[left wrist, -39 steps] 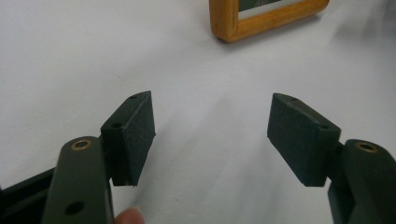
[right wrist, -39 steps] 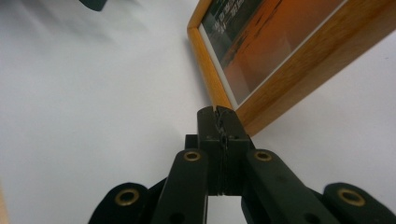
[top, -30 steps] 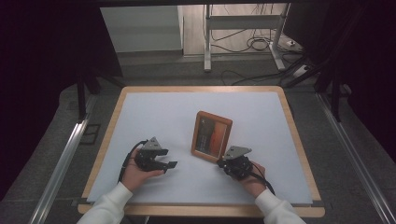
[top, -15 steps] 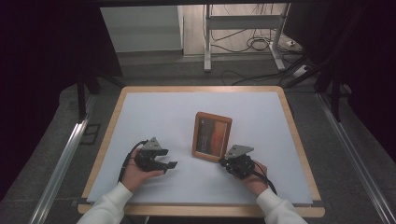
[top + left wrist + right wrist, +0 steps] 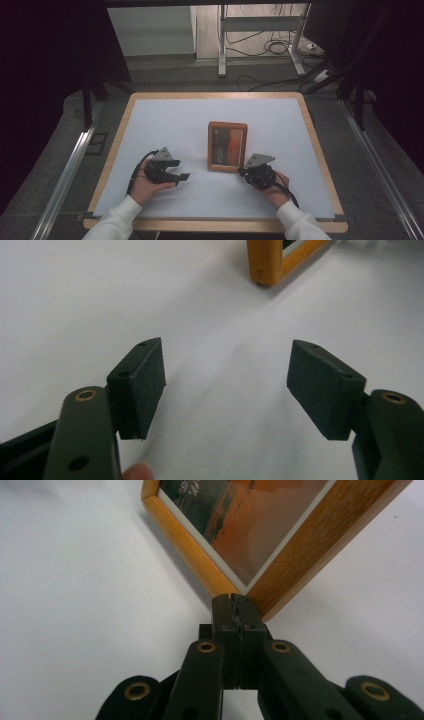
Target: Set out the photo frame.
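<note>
Fingers of the right gripper pressed together at the picture frame corner; left gripper fingers spread wide, empty.

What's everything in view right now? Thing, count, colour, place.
picture frame: 1, light wood with an orange and dark picture, lying flat at mid-table
table: 1, white top with a wooden rim, in the centre
metal stand: 1, grey, on the floor behind the table
cables: several, black, on the floor by the stand
left gripper: 1, black, jaws open over bare table, left of the frame
right gripper: 1, black, jaws shut, tips at the frame's near corner
sleeves: 2, white, at the near edge
</note>
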`<state>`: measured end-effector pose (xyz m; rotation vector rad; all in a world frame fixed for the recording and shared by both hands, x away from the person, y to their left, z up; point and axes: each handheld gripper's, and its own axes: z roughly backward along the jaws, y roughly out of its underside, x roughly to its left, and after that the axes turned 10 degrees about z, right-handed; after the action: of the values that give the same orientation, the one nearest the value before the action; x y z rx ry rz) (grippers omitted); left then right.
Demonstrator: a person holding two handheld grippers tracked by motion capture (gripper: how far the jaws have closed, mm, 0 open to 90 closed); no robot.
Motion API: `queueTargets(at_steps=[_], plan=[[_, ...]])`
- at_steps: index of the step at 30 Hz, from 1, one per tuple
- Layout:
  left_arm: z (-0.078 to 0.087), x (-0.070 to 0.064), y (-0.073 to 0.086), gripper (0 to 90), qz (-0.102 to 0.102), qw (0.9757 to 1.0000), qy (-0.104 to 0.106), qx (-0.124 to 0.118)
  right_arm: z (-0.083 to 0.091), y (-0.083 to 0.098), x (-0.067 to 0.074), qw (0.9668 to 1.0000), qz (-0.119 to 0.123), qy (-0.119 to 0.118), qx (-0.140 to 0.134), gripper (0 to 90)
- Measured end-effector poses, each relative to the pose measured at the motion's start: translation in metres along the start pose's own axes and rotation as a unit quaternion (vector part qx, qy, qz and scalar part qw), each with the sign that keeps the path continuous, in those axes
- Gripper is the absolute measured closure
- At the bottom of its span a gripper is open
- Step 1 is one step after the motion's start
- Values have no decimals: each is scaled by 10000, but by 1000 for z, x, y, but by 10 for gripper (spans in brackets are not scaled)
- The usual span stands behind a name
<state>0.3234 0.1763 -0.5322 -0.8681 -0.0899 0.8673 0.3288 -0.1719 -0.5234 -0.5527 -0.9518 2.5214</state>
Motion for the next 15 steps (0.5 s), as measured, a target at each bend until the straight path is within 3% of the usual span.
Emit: queueTargets(at_steps=[8,11,15], plan=[[0,0,0,311,-9,10000,-1,-9,1,0,1,10000,-25,-16,-26,900],[1,1,0,310,6,10000,3,-25,8,-2,3,9999,31,-9,-155,899],[1,0,0,311,4,10000,3,-31,22,1,-1,9994,-71,66,-317,898]])
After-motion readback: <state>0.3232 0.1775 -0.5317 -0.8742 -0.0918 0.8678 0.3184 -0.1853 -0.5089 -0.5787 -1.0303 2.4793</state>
